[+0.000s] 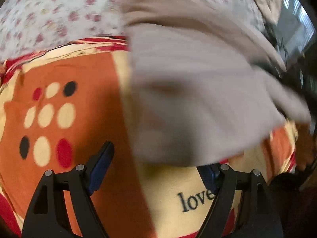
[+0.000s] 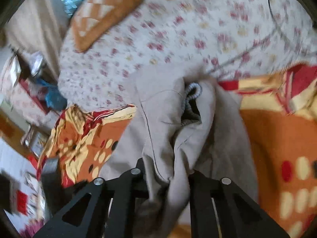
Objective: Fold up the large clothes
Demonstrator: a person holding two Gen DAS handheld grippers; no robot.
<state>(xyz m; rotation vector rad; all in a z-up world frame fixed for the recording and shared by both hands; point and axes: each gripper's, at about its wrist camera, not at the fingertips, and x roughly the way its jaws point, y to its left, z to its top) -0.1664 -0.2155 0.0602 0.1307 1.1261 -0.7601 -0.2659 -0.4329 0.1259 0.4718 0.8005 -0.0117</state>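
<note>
Beige cloth, a large hooded garment [image 2: 174, 134], is bunched between my right tongs [image 2: 166, 170], which are closed on it. It hangs ahead of them over the orange bedspread [image 2: 277, 138]. My left tongs [image 1: 156, 164] stand wide open and hold nothing, with the garment's blurred edge just ahead and to their right. I see no containers.

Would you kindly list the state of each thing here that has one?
Left gripper: open, empty, above the blanket.
Right gripper: shut on the garment.
Garment: beige, bunched, unfolded, lifted at one end.
Blanket: orange, spread under the garment.
Floral sheet: spread flat.
</note>
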